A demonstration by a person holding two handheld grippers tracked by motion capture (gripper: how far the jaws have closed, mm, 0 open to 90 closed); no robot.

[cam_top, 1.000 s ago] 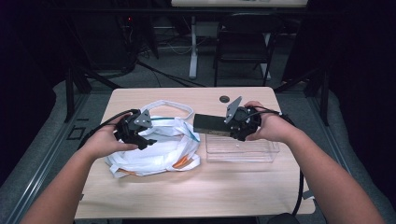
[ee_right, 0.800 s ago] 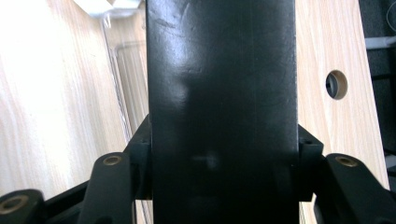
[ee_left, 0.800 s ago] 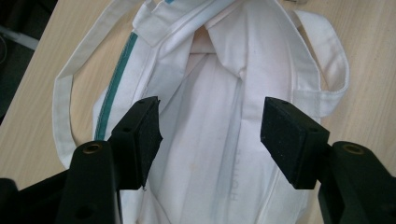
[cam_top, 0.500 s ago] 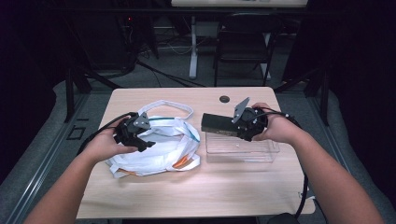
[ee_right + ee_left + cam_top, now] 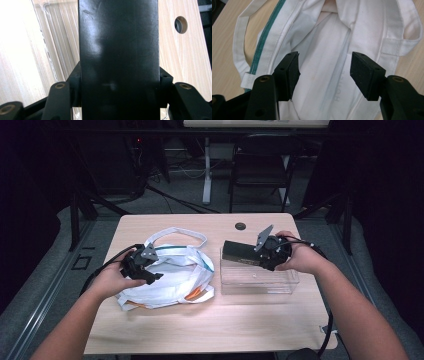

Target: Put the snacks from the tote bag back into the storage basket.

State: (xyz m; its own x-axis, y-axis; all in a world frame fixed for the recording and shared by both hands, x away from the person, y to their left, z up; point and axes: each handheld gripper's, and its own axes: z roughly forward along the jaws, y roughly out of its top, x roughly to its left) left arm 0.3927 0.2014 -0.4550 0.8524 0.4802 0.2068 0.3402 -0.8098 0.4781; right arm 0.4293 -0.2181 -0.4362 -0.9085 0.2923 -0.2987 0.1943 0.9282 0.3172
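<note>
While the right gripper (image 5: 265, 256) clamps a flat black box (image 5: 119, 57) across its short width, the box's long axis runs straight out ahead of the jaws, toward 9 o'clock in the high view, and hangs over the left end of the clear plastic bin (image 5: 260, 279). The right forearm comes in from 5 o'clock with the wrist level. At 9 o'clock on the worktop (image 5: 210, 330), the left gripper (image 5: 324, 72) has just been narrowing its jaws, which stand parted above the white tote bag (image 5: 175, 275), pinching no cloth.
</note>
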